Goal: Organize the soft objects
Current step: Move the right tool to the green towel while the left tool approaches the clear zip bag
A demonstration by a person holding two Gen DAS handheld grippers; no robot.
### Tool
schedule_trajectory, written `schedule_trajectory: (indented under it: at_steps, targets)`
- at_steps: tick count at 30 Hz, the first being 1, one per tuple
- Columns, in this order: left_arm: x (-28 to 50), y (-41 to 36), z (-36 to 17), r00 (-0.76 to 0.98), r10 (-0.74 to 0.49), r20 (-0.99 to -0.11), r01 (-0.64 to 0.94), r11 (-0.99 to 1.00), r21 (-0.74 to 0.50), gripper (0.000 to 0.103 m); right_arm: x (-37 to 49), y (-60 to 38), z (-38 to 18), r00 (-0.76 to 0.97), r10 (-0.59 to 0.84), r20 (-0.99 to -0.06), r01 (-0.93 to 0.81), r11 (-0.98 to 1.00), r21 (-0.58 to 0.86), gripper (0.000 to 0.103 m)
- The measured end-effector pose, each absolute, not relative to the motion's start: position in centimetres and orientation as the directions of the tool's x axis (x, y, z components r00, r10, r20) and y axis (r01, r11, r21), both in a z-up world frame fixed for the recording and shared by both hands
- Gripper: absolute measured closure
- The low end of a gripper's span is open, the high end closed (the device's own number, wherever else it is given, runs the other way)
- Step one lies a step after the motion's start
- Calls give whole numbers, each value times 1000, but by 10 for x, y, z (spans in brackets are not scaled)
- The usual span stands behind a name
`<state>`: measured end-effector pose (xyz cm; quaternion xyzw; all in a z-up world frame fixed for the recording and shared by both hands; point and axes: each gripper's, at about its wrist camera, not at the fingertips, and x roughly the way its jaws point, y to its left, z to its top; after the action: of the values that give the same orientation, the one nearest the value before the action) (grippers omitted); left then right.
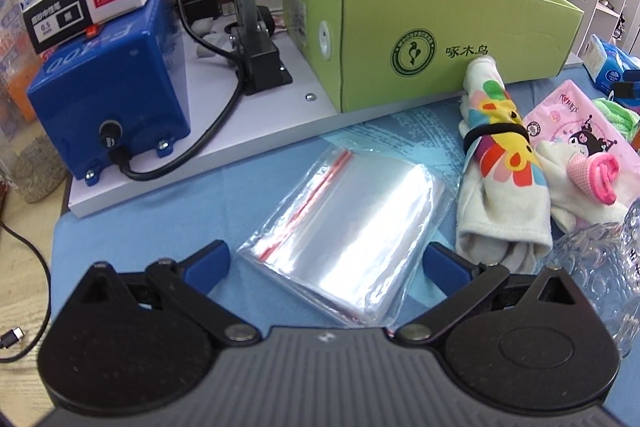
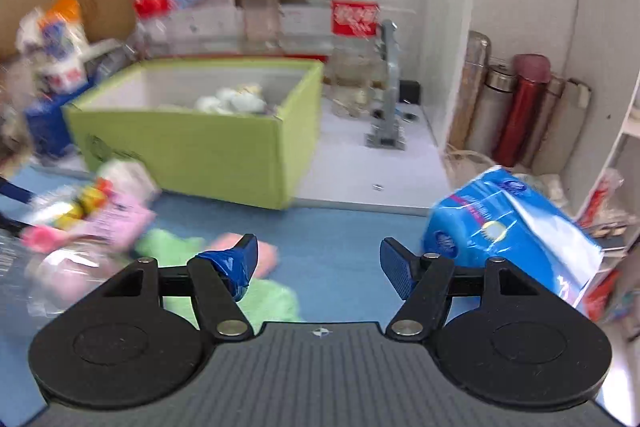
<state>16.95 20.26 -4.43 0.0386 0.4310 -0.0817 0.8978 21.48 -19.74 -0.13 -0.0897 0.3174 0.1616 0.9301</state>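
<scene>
Risk lay in the slippery bag stack (image 1: 344,239): left gripper (image 1: 326,263) hung jaws wide, empty, straddling it (film could slide or fan out). Right gripper (image 2: 318,257) gaped half-open, empty, above towels (image 2: 272,301); green box (image 2: 200,147) stood behind, socks (image 1: 502,183) outside it

The counter (image 1: 132,227) carries a blue mat and, toward its back edge, a white base plate (image 1: 224,155). On the plate stand a blue motor unit (image 1: 108,95) and a green cardboard box (image 1: 420,27). On the mat lie a clear zip bag (image 1: 344,223), a rolled patterned cloth (image 1: 500,163), a pink tissue pack (image 1: 580,131) and a blue tissue pack (image 2: 508,223).
</scene>
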Motion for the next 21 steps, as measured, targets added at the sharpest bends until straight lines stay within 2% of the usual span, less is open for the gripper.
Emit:
schedule_trajectory:
  at_steps: [3,6,12,16,21]
  targets:
    - [169,203,-44,615,-114,-780,181,984,-1,1,236,-194,-18,732,153,-664,-333,930,-152,50]
    - [169,203,-45,620,-116,-776,183,983,-1,1,237,-201,-28,655,182,-734,-380,918,-111,50]
    - [168,204,-45,625,-123,-771,192,981,0,1,188,-233,-32,595,194,-780,-407,909,-84,50]
    - [169,203,-44,618,-120,-777,191,982,0,1,156,-250,-26,579,240,-779,-422,906,-34,50]
    - [169,203,-44,615,-121,-779,192,981,0,1,133,-245,-7,659,283,-697,-512,847,-141,49]
